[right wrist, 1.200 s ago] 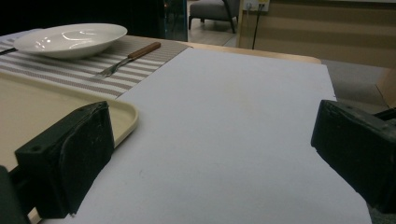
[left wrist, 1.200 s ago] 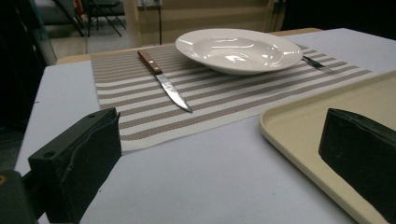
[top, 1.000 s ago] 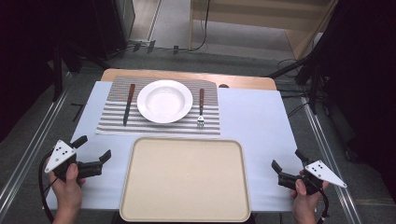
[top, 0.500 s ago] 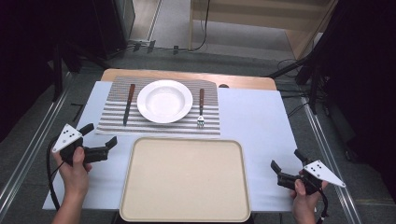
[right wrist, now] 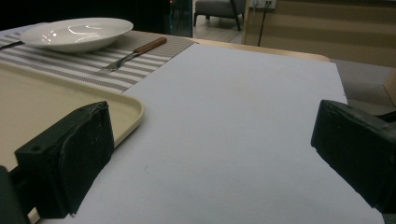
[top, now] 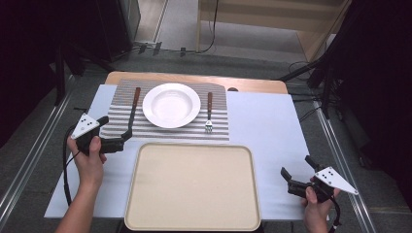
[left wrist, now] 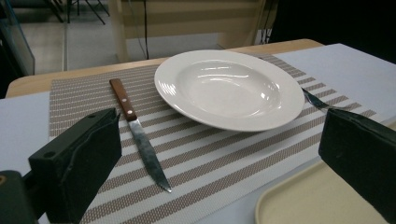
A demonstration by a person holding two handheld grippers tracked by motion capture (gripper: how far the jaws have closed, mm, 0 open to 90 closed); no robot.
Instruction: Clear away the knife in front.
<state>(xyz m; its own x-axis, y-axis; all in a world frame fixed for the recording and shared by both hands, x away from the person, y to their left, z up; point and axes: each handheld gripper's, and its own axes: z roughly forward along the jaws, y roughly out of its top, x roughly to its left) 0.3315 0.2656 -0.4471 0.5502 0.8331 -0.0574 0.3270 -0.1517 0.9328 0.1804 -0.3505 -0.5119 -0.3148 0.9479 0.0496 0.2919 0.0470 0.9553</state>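
A white deep plate [top: 171,105] rests on a striped placemat [top: 219,130]. A wooden-handled knife [top: 134,104] lies left of the plate and a fork [top: 209,112] right of it. My left gripper [top: 116,127] is open at the placemat's near left corner, just short of the knife's tip. In the left gripper view its jaws stand wide apart, with the knife [left wrist: 140,135] and the plate [left wrist: 229,88] ahead of them. My right gripper [top: 296,167] is open and empty over the white table cover at the near right. In the right gripper view the right gripper [right wrist: 215,126] faces bare cover.
A large beige tray [top: 192,187] lies at the near middle, between the two grippers, with its far rim against the placemat. The white cover [top: 265,121] spreads over a wooden table [top: 252,85]. Metal rails run along both sides.
My left gripper has moved away from the person and slightly rightward, from the near left of the cover up to the placemat's corner by the knife tip. The right gripper stayed put.
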